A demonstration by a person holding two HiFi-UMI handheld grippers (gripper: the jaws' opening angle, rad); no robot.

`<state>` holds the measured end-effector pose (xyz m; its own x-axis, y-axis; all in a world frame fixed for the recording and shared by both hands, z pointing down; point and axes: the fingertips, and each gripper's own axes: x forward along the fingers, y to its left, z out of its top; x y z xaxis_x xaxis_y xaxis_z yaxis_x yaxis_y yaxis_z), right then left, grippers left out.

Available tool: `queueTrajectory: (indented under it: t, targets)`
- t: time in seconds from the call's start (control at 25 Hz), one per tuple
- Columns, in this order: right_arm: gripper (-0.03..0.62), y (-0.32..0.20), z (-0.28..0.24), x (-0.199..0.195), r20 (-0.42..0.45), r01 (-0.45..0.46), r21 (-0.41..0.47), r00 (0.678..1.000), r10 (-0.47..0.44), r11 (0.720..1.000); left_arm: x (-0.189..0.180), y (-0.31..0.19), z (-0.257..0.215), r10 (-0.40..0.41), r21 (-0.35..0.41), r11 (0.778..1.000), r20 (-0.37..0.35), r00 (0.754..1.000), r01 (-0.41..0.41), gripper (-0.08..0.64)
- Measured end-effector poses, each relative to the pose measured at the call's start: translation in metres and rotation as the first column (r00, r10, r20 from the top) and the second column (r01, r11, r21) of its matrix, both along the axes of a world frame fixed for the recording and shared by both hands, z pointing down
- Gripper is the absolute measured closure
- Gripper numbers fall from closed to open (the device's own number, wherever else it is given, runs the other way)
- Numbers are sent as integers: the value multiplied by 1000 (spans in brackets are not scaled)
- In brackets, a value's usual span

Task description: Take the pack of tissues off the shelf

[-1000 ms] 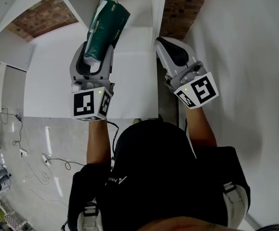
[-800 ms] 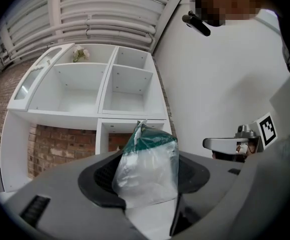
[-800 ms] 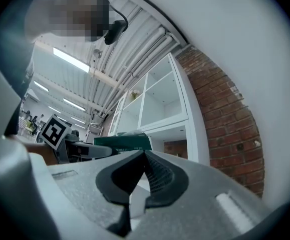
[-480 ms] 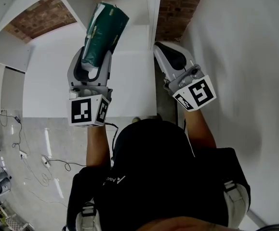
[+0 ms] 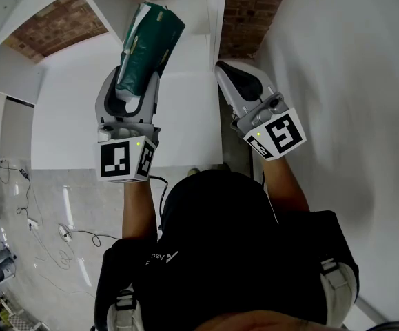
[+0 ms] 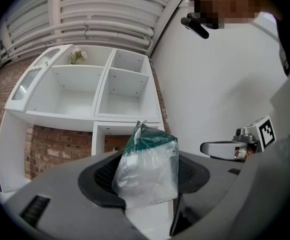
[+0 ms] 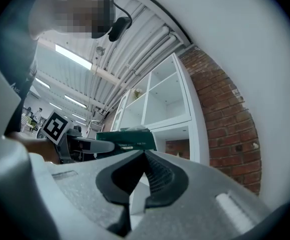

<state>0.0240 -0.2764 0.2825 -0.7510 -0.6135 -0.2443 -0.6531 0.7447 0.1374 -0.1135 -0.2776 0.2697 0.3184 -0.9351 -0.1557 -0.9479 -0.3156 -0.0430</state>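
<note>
Here, the left gripper point(image 5: 138, 88) is raised in front of the person, its jaws about half open and pressed against both sides of the pack of tissues point(image 5: 147, 43). The pack is green with a clear plastic end. In the left gripper view that clear end sits between the two dark pads, and the green end sticks out beyond the fingertips.

The hold looks to be on the soft wrapper near one end only, so most of the pack hangs forward of the jaws. The likely trouble is the slick plastic sliding or the pack tipping out if the gripper swings or tilts sharply. The jutting end could also knock the edge of a compartment if it is carried back toward the shelf.

The right gripper point(image 5: 235, 74) hovers just beside the left one. Its jaws are together with nothing between them, so it gives the pack no support.

Beyond the grippers stands the white shelf point(image 6: 109, 91), with open square compartments. The pack appears to be held in the air in front of it, resting in none of them. A brick wall point(image 7: 225, 119) shows behind and beside the shelf.
</note>
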Motion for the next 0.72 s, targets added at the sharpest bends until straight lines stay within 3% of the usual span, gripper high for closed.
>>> queueTrajectory:
  t: [0.72]
  targets:
    - [592, 3, 0, 3, -4, -18, -2, 1000, 18, 1000, 3, -4, 1, 13, -7, 1000, -5, 1000, -13, 301]
